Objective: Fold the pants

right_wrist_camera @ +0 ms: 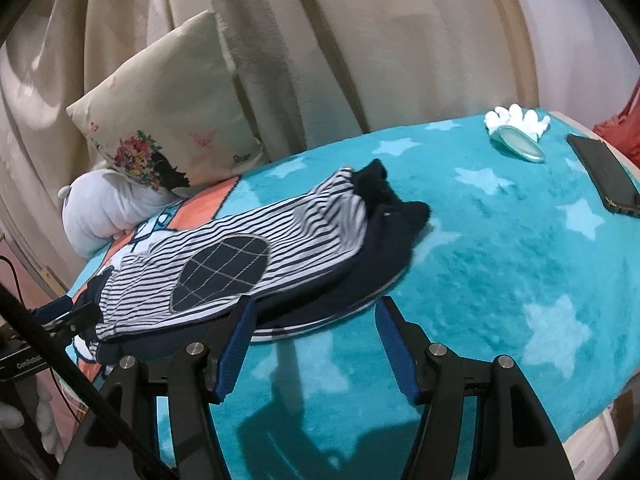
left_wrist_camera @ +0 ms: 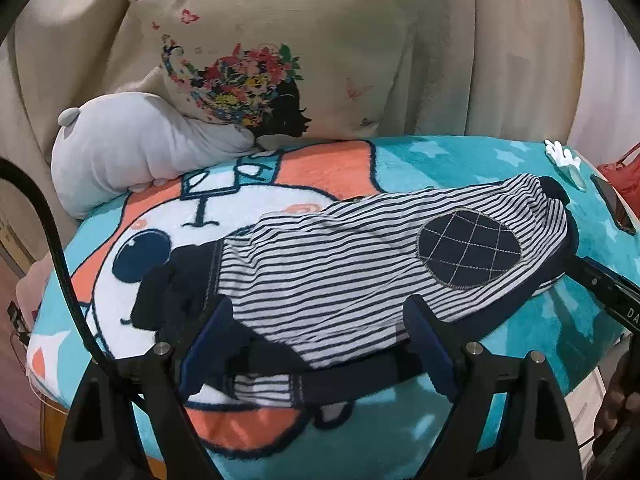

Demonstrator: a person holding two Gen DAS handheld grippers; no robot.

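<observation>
On the teal blanket (right_wrist_camera: pixel 500 240), my striped pants (left_wrist_camera: pixel 340 264) lie doubled leg over leg, knee patch (left_wrist_camera: pixel 468 252) up. My left gripper (left_wrist_camera: pixel 320 344) and right gripper (right_wrist_camera: pixel 316 340) stand spread at the near edge, pinching nothing. I judge the crosswise fold still remains.

left gripper (left_wrist_camera: pixel 318 322): fingers spread wide, lower centre of frame | right gripper (right_wrist_camera: pixel 316 320): fingers parted, nothing held, lower centre

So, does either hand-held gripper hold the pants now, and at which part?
Nothing is held. Both the left hand-held gripper and the right hand-held gripper are open at the near edge of the striped pants.
</observation>
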